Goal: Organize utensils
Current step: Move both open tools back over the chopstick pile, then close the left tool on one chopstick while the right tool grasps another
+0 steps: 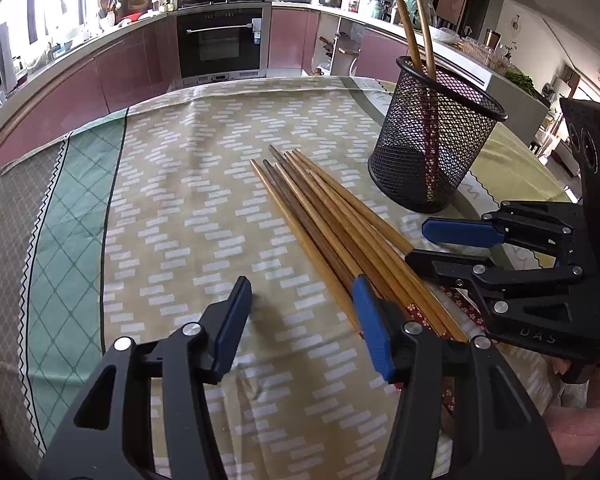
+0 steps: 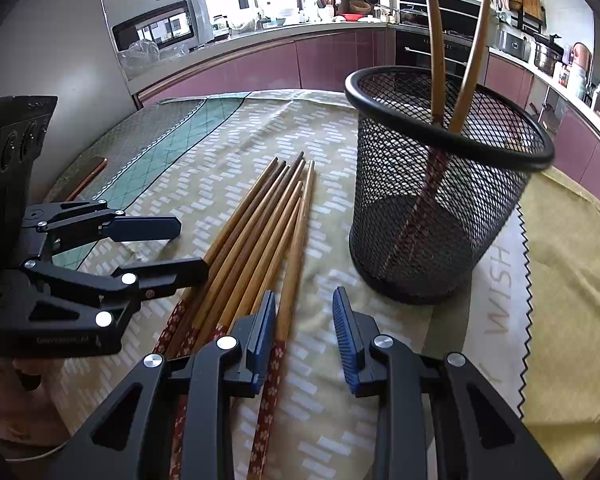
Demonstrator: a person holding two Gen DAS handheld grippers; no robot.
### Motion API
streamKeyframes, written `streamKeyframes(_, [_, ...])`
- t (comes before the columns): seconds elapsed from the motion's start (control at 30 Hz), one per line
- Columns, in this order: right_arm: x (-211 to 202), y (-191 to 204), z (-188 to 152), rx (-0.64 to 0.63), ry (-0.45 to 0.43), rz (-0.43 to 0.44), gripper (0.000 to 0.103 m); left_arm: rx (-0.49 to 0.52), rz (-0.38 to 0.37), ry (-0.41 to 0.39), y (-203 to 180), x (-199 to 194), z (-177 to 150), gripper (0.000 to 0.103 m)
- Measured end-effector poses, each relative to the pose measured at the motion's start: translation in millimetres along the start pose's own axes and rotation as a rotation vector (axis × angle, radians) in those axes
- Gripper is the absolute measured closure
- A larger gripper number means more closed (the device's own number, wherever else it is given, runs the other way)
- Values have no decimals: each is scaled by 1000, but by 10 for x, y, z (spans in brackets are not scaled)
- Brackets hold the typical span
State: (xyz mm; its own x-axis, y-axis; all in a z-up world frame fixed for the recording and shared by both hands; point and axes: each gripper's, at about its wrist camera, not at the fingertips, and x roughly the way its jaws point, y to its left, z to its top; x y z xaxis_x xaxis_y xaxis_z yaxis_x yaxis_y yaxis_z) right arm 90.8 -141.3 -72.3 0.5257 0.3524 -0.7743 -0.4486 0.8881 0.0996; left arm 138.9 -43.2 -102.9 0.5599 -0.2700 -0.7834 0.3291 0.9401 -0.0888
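Observation:
Several wooden chopsticks (image 1: 332, 220) (image 2: 260, 232) lie in a bundle on the tablecloth, their red patterned handles toward me. A black mesh holder (image 1: 432, 148) (image 2: 440, 208) stands upright to their right, with two chopsticks (image 1: 404, 32) (image 2: 436, 40) leaning inside it. My left gripper (image 1: 304, 320) (image 2: 194, 245) is open at the bundle's left side, its right finger at the outermost sticks and nothing between its jaws. My right gripper (image 2: 304, 332) (image 1: 432, 246) is open low over the handle end. The rightmost chopstick lies just inside its left pad (image 2: 264, 336), with a wide gap to the other pad.
The tablecloth (image 1: 172, 208) has a green diamond band along its left part and a yellow zigzag-edged border (image 2: 560, 280) by the holder. A brown chair back (image 2: 88, 180) shows past the table's left edge. Kitchen counters and an oven (image 1: 220, 44) lie beyond the far edge.

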Motion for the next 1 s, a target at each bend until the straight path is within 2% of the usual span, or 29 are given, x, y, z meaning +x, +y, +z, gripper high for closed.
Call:
streamKeyframes(0.17, [12, -6, 6, 1, -3, 0, 75, 5, 17, 12, 49, 2, 7, 73])
streamKeyframes(0.37, [57, 0, 49, 0, -6, -3, 77, 3, 22, 15, 78, 48, 57, 75])
streamKeyframes(0.5, [77, -7, 65, 17, -4, 26, 95, -19, 35, 11, 91, 88, 105, 84])
streamKeyframes(0.57, [79, -3, 66, 27, -8, 31, 97, -35, 34, 10, 111, 90, 111, 91])
streamKeyframes(0.83, [-53, -94, 30, 85, -52, 84, 97, -96, 17, -11, 187, -2, 54, 95])
streamKeyframes(1.0, [-130, -26, -43, 30, -32, 138, 97, -53, -21, -20, 99, -100, -27, 95])
